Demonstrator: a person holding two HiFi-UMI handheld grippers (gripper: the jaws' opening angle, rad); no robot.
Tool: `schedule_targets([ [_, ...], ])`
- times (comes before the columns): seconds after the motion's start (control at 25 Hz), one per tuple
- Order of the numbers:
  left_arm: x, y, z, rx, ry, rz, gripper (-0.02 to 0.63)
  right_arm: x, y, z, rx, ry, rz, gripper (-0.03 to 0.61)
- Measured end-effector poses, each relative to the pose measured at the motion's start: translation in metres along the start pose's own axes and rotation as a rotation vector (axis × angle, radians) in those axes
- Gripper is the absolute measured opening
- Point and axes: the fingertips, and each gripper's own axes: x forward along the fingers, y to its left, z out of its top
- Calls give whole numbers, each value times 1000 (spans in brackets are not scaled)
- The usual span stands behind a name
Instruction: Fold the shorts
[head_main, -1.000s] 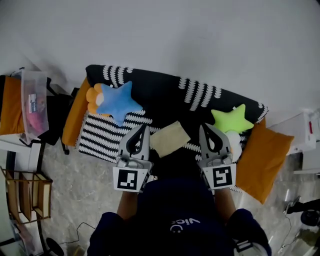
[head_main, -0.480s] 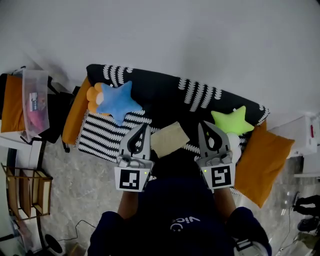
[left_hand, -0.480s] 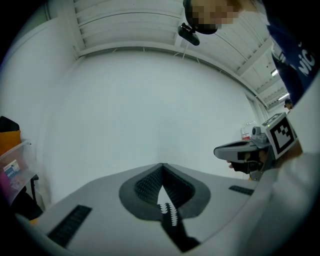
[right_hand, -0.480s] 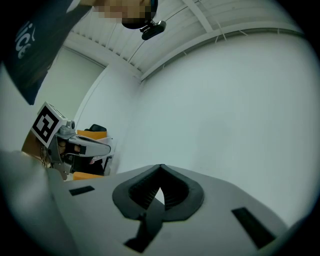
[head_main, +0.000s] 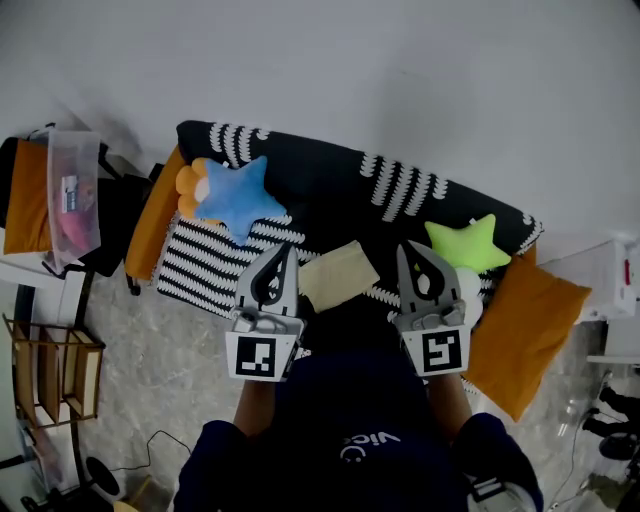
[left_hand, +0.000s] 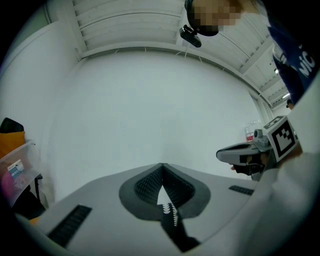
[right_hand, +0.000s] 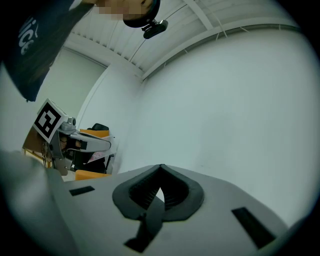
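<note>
The folded pale-yellow shorts lie on the sofa, the left gripper at their 9 o'clock and the right gripper at 3 o'clock, both with jaws pressed together on nothing.

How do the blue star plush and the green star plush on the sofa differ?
The blue star plush looks larger than the green star plush. The blue one lies at the sofa's left end in the head view, against an orange plush; the green one lies at the right end. Both are five-pointed soft stars.
</note>
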Motion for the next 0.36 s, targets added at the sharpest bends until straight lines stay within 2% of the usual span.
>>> schedule_targets([
  [0.36,3,-3,-5,7,13,17,3,0,-9,-9,-6,12,17,8],
])
